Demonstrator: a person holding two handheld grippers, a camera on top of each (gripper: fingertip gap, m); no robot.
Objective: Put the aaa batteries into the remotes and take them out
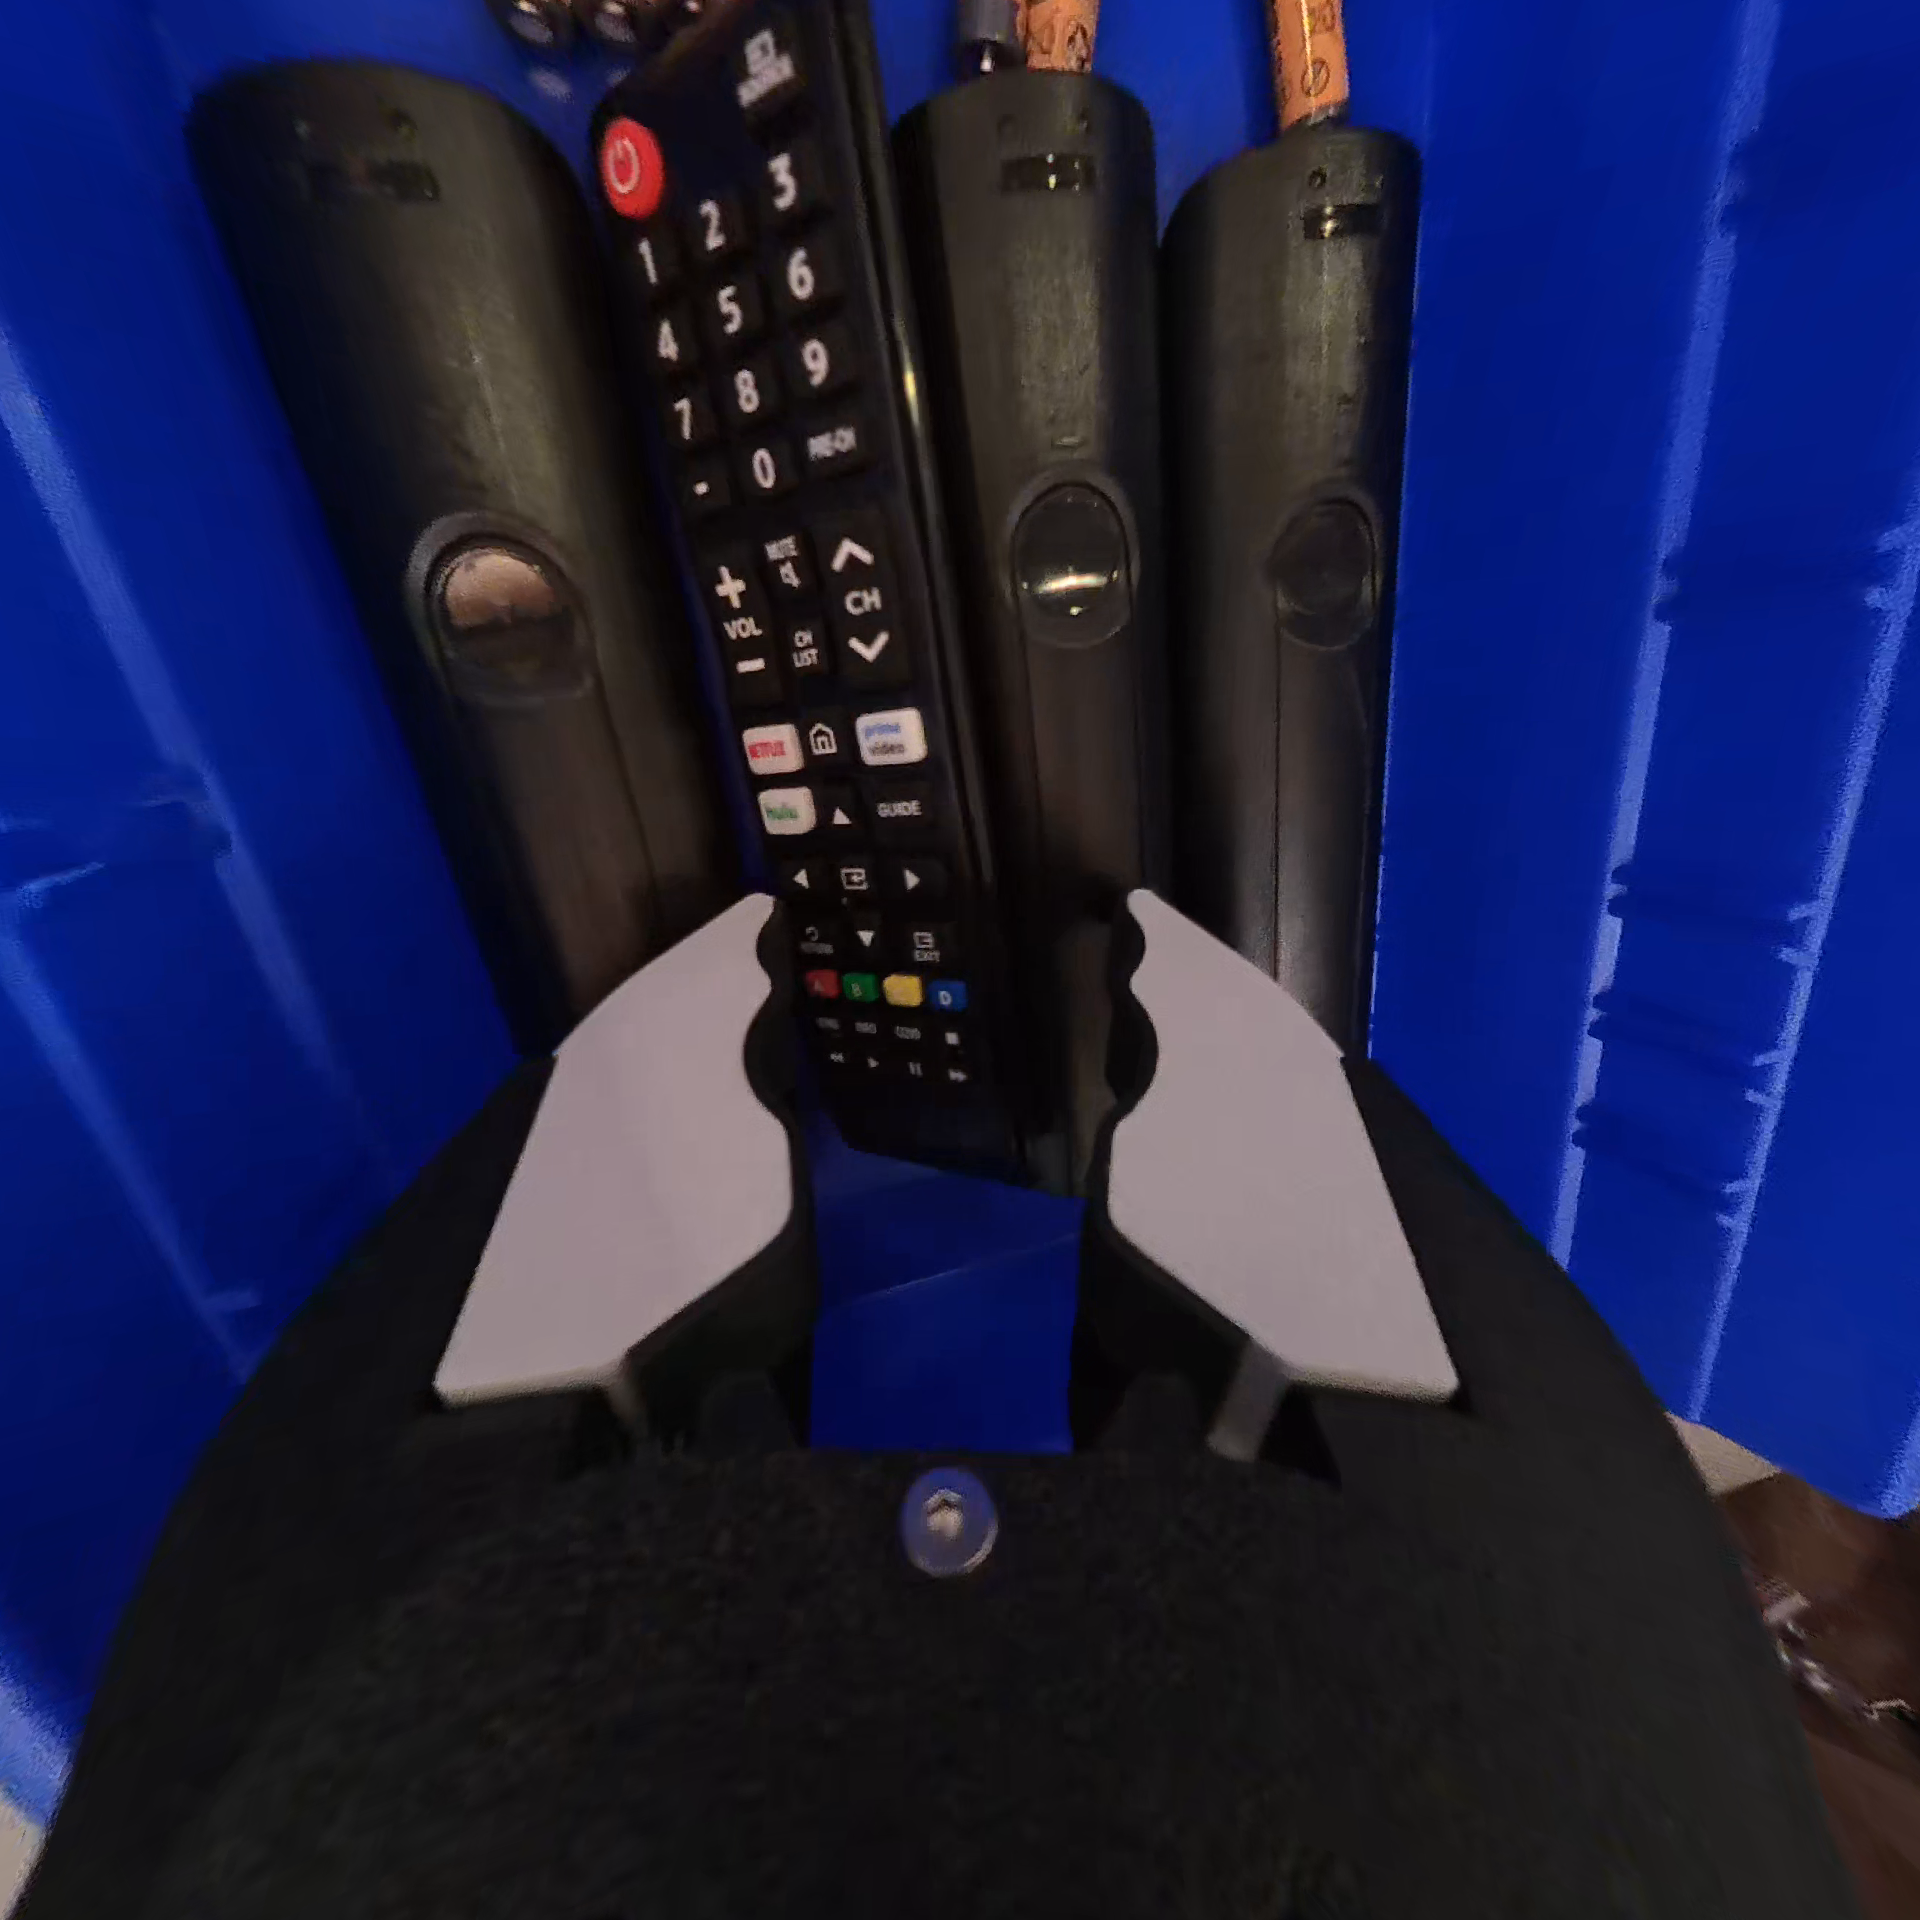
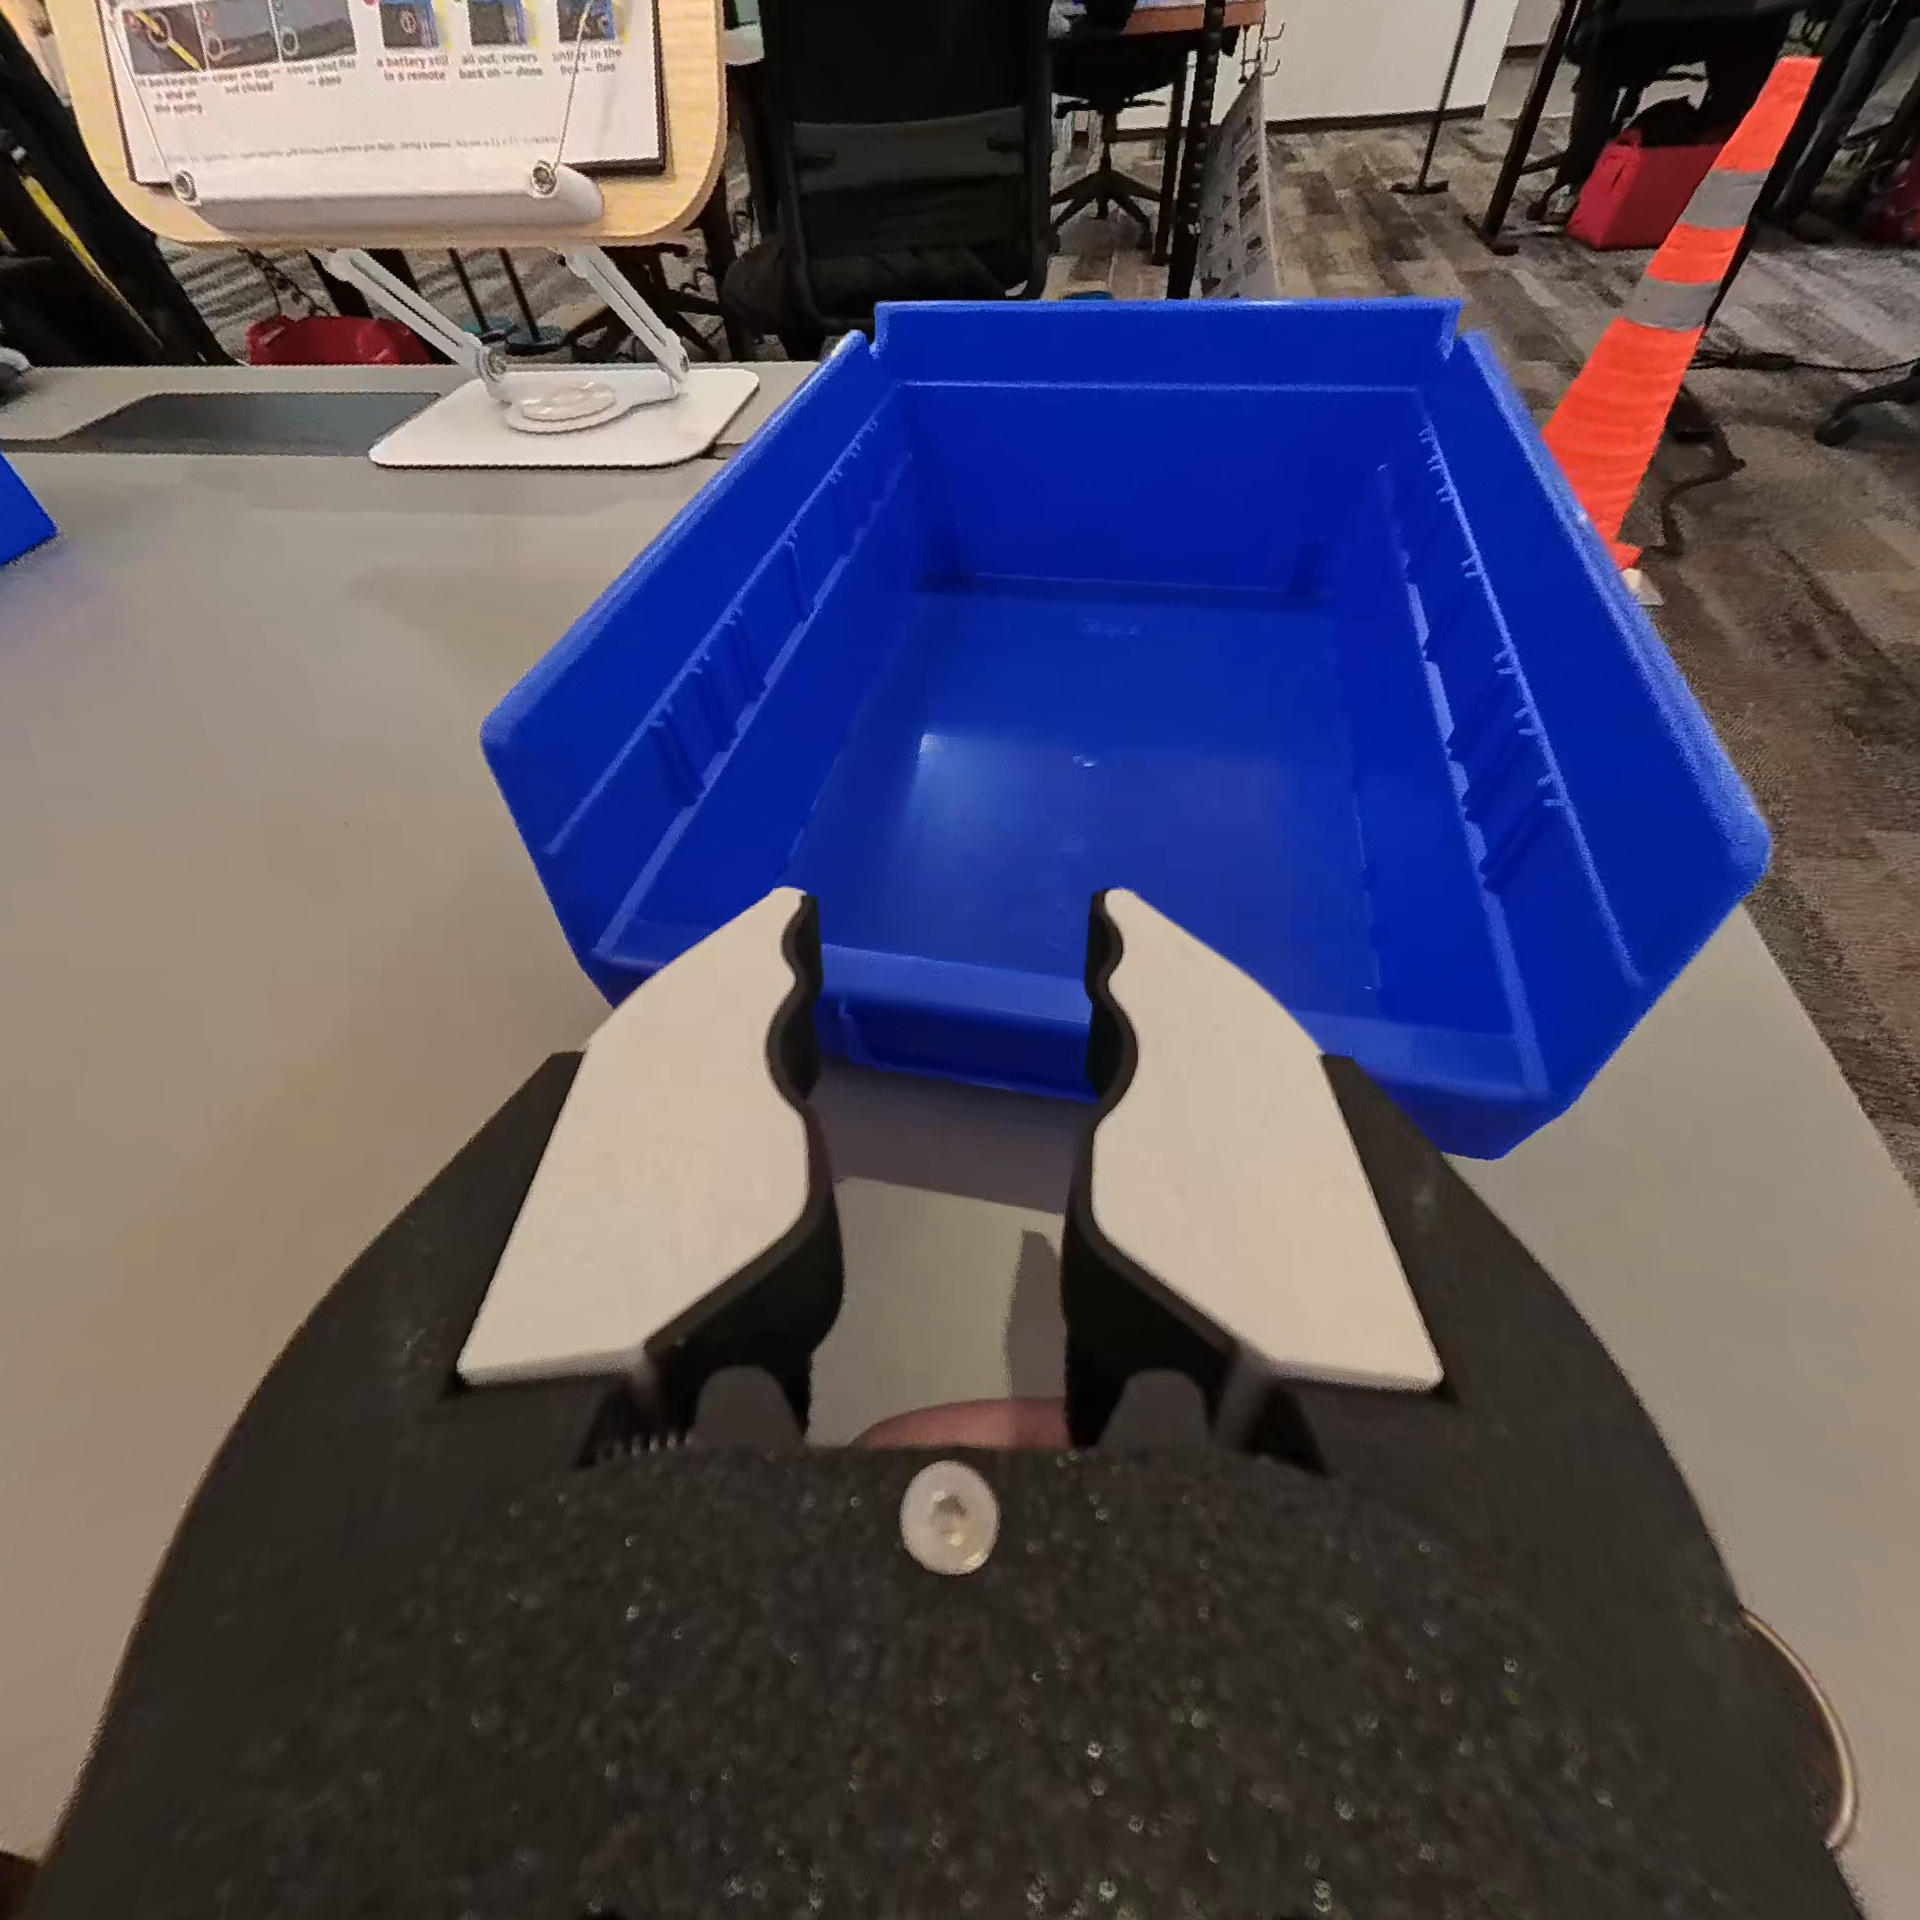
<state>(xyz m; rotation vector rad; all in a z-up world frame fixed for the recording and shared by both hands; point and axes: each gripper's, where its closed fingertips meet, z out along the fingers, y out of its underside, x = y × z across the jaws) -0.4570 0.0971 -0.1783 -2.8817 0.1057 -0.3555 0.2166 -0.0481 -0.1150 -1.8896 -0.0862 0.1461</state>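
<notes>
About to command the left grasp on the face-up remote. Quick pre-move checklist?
1. Left gripper open: ok, jaws spread apart.
2. Face-up remote between the jaws: ok, its near end sits in the gap, nearer the left one.
3. Clear of neighbours: not ok, a face-down remote lies right alongside.
4. Batteries in the bin: ok, at the far end.
5. Right gripper free: ok, open, holding nothing.
6. Second bin ready: ok, nothing in it.
</notes>
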